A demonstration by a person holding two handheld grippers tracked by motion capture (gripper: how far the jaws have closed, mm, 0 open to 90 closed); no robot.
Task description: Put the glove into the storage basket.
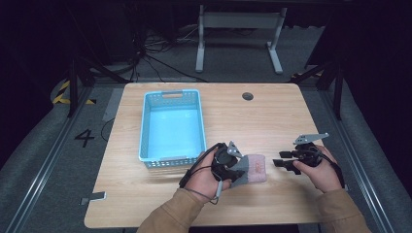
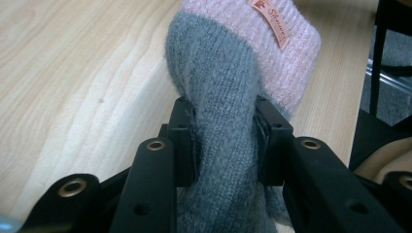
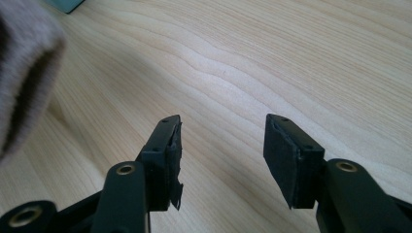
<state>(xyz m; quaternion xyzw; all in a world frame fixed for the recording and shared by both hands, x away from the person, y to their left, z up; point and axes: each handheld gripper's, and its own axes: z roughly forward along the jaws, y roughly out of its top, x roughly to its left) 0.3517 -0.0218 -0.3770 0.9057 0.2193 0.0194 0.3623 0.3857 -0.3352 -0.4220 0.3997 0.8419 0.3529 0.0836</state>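
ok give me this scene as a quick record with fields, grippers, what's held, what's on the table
left gripper: shut on the grey part of the knit piece
knit piece: grey and pink, pink end bears a small label
right gripper: open, nothing between its pads, over bare wood
basket: light blue, nothing in it, left of both hands
table: light wood
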